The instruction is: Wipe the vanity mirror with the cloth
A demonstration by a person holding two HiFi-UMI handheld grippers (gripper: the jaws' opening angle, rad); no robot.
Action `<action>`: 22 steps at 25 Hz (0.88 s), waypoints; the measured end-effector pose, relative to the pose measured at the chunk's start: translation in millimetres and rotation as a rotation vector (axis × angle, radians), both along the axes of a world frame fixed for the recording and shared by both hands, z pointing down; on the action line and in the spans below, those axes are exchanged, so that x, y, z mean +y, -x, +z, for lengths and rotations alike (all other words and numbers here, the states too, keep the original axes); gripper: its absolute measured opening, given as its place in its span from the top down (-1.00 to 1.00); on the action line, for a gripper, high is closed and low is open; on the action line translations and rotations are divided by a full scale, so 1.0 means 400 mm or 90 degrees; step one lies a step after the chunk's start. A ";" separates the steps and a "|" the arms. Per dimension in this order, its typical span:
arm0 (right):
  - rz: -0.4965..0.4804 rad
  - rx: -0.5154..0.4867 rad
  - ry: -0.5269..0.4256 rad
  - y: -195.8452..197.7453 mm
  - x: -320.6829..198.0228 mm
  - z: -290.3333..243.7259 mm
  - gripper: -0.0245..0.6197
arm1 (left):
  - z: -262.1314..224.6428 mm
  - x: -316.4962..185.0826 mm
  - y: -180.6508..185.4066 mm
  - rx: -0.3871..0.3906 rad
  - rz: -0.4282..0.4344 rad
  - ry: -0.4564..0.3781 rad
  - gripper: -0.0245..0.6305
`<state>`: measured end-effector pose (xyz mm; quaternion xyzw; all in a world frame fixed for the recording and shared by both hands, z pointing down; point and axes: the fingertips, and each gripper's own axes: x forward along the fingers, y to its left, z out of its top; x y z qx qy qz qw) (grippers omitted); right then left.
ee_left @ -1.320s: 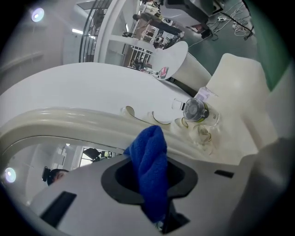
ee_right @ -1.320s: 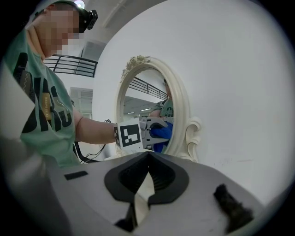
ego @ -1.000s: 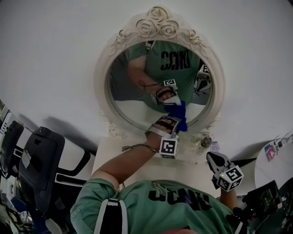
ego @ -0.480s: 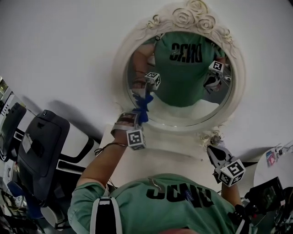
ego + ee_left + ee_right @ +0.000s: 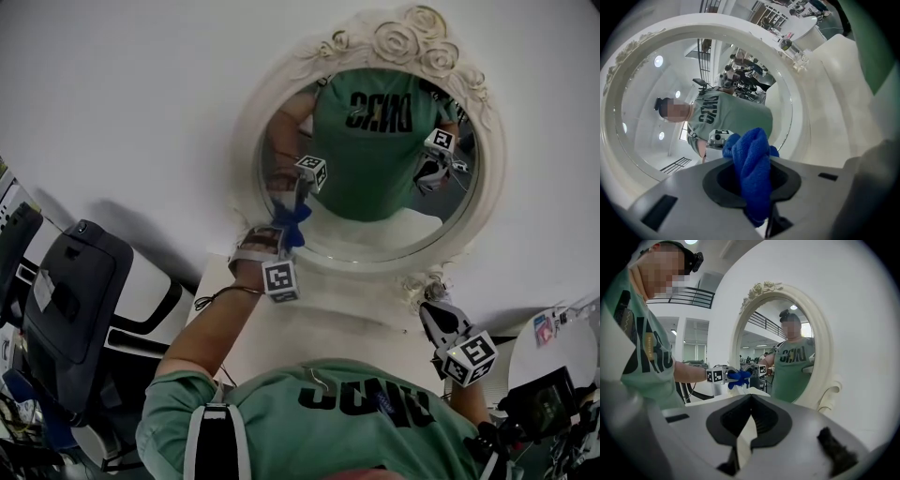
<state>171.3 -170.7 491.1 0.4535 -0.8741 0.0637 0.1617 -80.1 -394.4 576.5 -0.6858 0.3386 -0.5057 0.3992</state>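
I'm pinching the bunched blue cloth in my left gripper and pressing it on the vanity mirror, lower left of the glass; contact looks likely. I'm holding my right gripper at lower right, pressed together and empty, clear of the wipe path.

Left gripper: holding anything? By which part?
The cloth, bunched, pinched partway along; one wad sticks out past the fingers, the rest hangs behind.

One vanity mirror, one blue cloth, two grippers, one chair.
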 end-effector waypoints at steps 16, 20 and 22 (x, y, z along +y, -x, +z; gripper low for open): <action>0.018 -0.014 0.001 -0.037 0.010 0.022 0.89 | -0.008 0.073 -0.293 0.009 0.129 0.009 0.63; 0.033 -0.021 0.000 -0.065 0.019 0.028 0.89 | 0.008 0.101 -0.411 -0.006 0.182 0.013 0.63; 0.043 -0.028 0.000 -0.086 0.027 0.033 0.89 | 0.014 0.116 -0.466 -0.013 0.206 0.018 0.63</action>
